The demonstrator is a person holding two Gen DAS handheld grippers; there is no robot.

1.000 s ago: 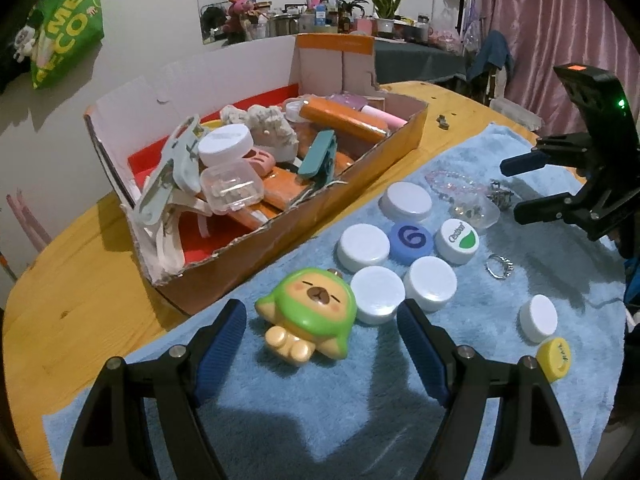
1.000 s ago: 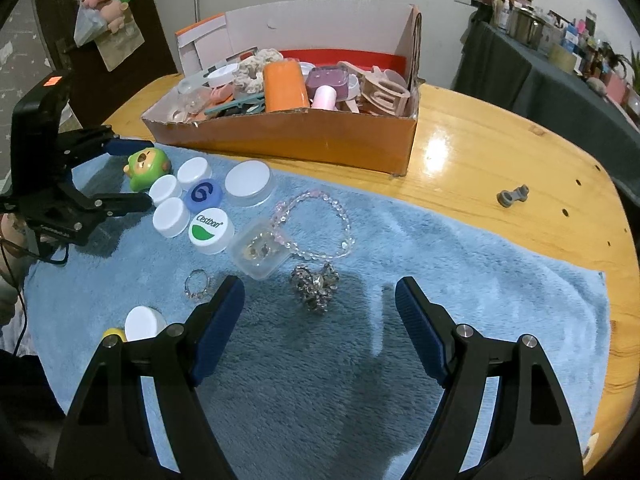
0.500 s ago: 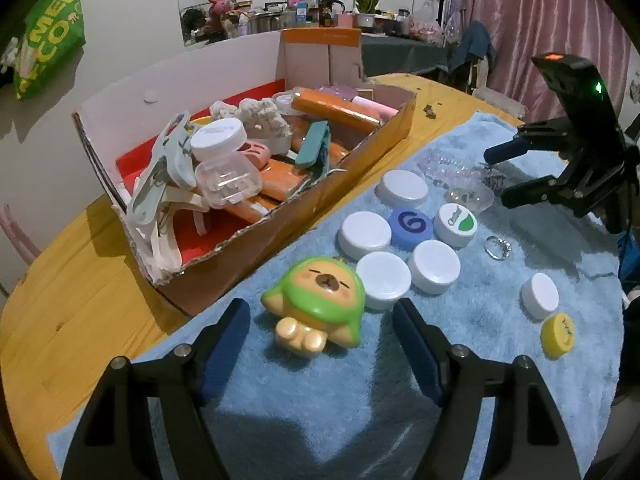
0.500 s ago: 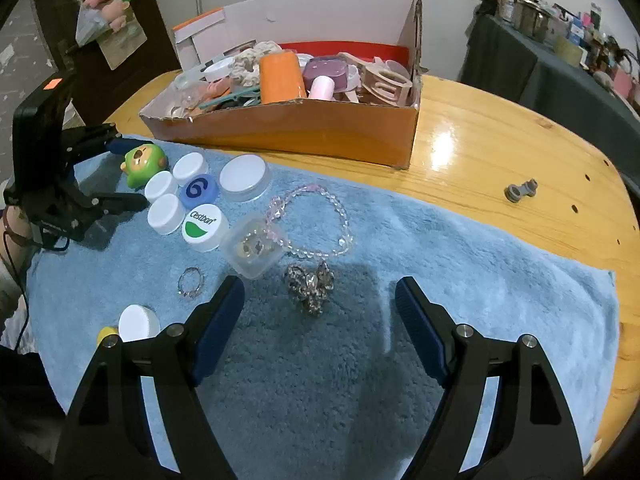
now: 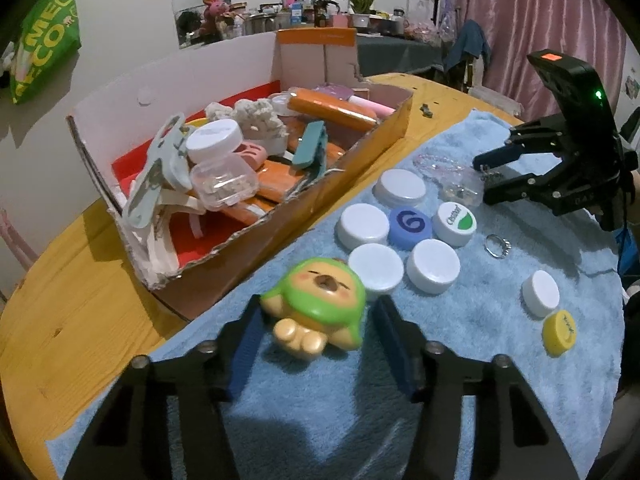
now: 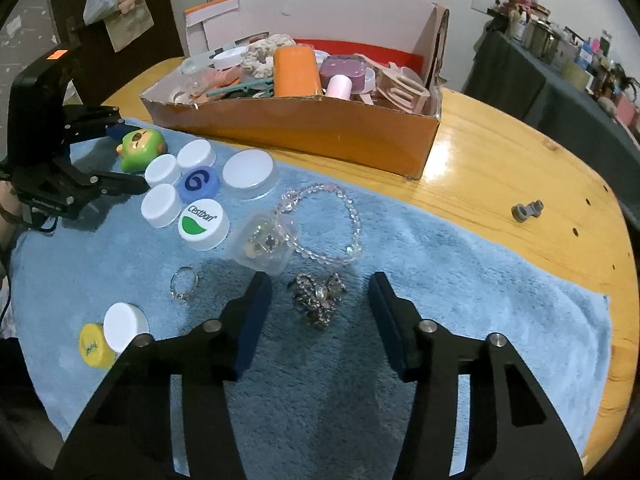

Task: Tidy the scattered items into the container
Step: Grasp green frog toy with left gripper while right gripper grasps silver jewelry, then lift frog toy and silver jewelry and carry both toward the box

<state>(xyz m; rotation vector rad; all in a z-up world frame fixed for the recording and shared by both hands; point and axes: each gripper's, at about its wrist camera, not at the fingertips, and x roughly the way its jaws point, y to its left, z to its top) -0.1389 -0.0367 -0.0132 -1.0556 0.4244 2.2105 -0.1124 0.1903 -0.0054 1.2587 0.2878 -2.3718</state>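
Two pickups are under way: the left claw (image 5: 316, 332) closes around the green toy (image 5: 316, 312), not yet pinching; the right claw (image 6: 318, 312) narrows on the brooch (image 6: 318, 298) (both lie on the towel (image 6: 460, 280)). Next: firm grips, then lifts toward the box (image 6: 304, 128).

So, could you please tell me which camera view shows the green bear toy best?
The left wrist view: the green bear toy lies large and close on the blue towel, face up, between the closing left tool. The right wrist view shows it small, far left, partly behind that tool.
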